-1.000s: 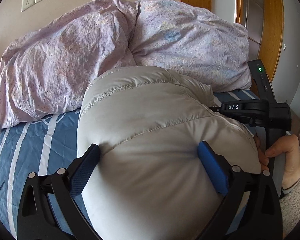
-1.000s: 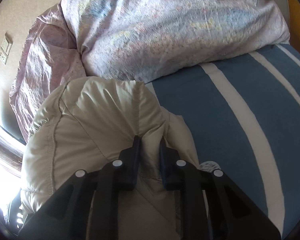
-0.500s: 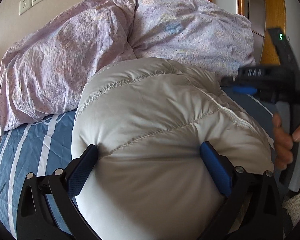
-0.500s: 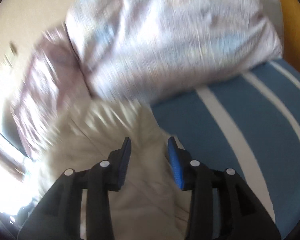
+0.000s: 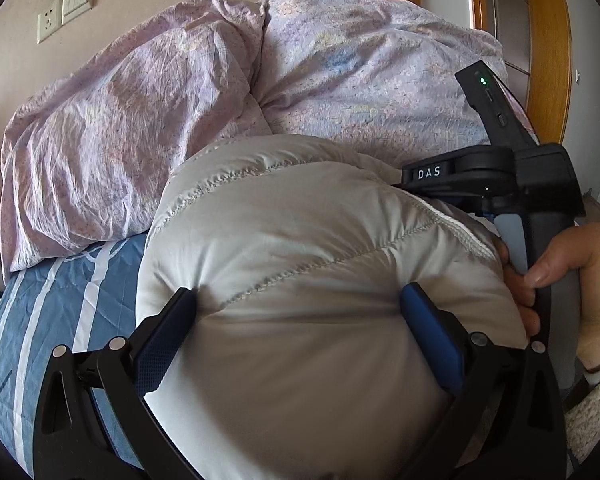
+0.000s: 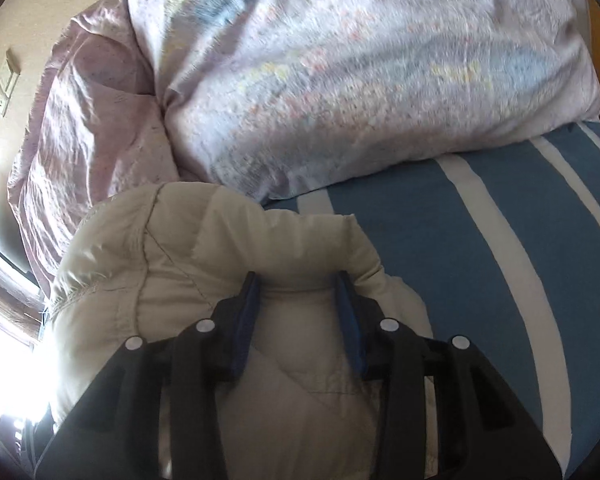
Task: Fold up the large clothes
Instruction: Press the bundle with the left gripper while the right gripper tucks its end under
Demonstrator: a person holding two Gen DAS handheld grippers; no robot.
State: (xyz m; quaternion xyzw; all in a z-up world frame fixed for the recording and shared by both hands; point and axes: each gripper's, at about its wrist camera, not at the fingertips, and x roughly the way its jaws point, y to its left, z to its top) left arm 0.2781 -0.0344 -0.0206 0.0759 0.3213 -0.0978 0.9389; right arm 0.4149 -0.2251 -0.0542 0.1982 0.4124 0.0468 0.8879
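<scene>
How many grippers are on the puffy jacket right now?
2. Left gripper straddles the jacket bulge, pads pressing in; right gripper sits over its far end, by the striped sheet.

a: what's at the head of the bed?
b: a crumpled lilac duvet [image 5: 228, 92] on the blue, white-striped sheet [image 6: 480, 248].
a: and the wall?
b: a socket [image 5: 46, 26] beside a switch plate [image 5: 76, 1].

Jacket [image 5: 300, 280] underside hidden; quilt [image 6: 360, 80] blurred.
</scene>
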